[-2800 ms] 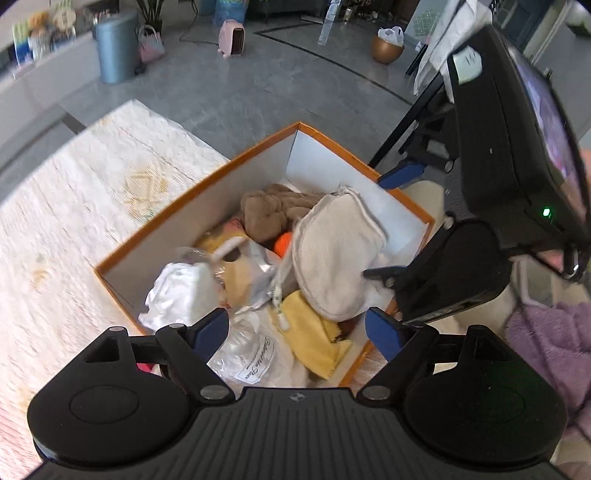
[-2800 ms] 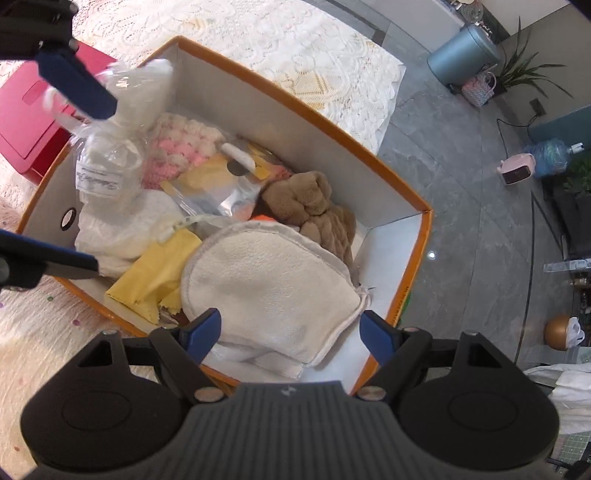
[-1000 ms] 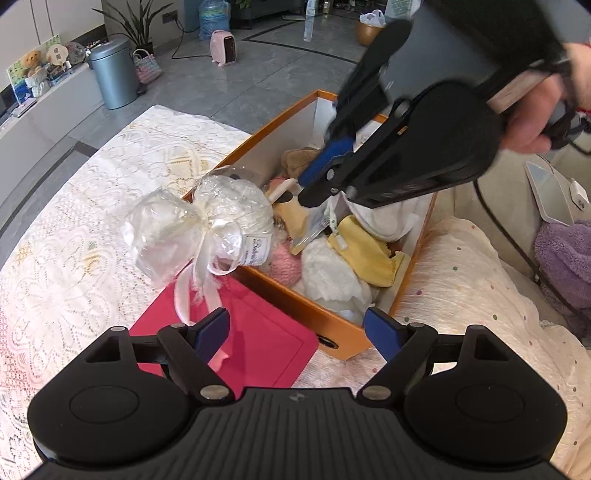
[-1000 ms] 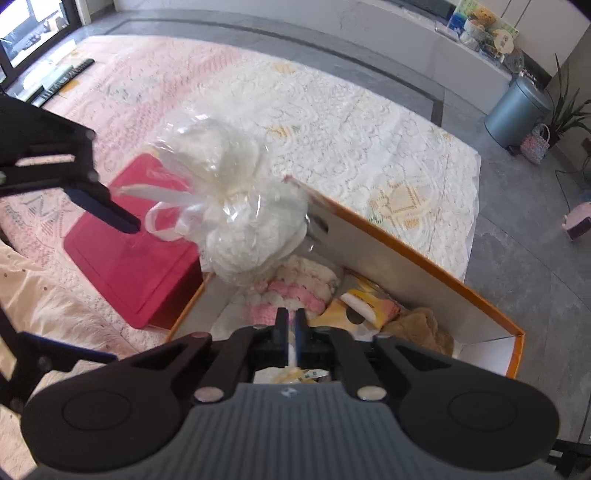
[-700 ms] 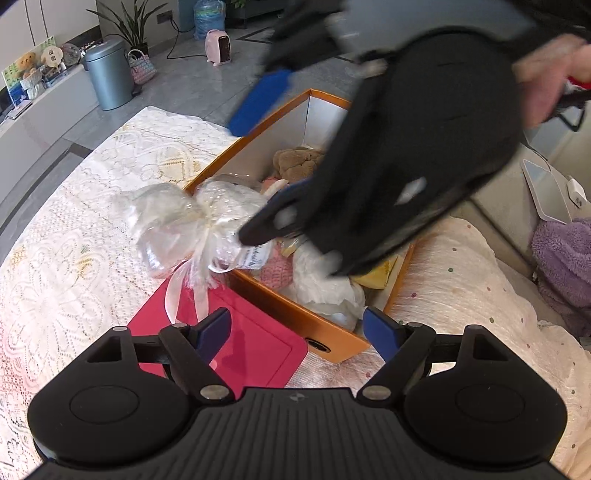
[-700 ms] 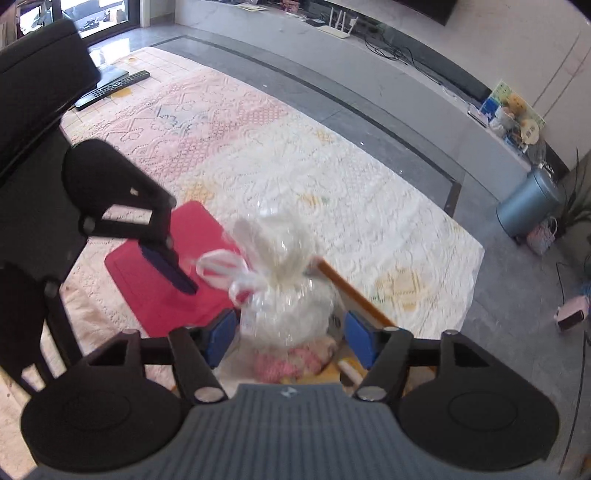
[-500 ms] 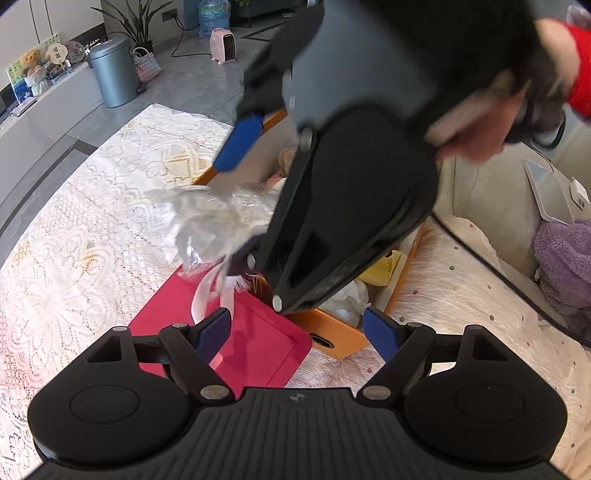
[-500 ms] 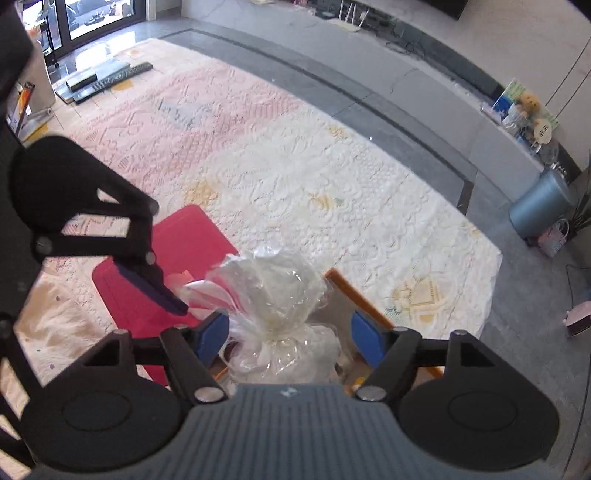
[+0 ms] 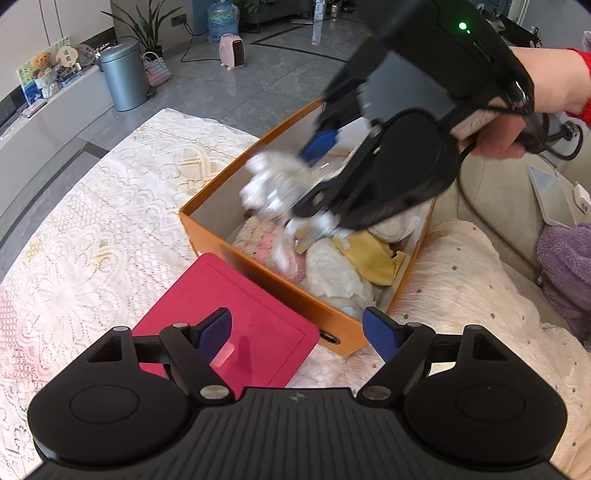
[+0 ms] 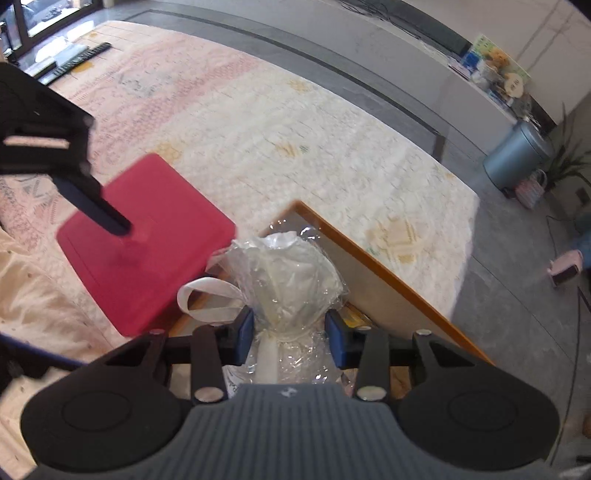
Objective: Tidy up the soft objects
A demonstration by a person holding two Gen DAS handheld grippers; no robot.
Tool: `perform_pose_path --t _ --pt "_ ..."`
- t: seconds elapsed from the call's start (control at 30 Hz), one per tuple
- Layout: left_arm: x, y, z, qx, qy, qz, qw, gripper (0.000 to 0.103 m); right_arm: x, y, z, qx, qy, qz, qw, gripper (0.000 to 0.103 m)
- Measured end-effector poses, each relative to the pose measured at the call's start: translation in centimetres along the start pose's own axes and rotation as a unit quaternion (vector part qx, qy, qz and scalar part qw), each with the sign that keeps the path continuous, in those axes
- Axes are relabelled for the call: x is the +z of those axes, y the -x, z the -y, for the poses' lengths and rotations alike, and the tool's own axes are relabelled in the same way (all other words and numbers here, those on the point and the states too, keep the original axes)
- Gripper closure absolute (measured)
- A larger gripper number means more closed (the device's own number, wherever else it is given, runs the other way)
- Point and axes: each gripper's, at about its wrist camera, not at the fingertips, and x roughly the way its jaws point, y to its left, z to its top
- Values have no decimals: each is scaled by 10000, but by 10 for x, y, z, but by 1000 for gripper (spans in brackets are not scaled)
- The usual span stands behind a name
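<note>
Item: clear cellophane bundle of white soft goods, ribbon-tied, above orange cardboard box. Right gripper jaws closing astride its neck; pinch the knot, not film. Left gripper gaping, empty, over red lid.

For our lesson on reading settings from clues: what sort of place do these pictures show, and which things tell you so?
Most likely a home living room. A lace-covered table holds an orange box of soft items, and on the tiled floor stand a small pink heater, a grey bin and a potted plant.
</note>
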Motion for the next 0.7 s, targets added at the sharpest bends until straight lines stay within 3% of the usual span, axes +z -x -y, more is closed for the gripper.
perform_pose_path --t 0.17,0.3,0.47,0.7 --pt "-6 8 -4 461 266 121 9985 8 -14 -2 13 -42 -462 -235 9986 61" --pt "-9 17 -9 726 660 268 9948 8 -15 -7 14 -16 -815 -143 9966 59" --pt "-12 26 -8 1025 973 359 9893 8 -3 -15 15 -10 -1406 -118 9900 36" --pt "-16 42 2 1439 1329 794 9774 15 -9 19 11 -210 -1401 27 9899 32"
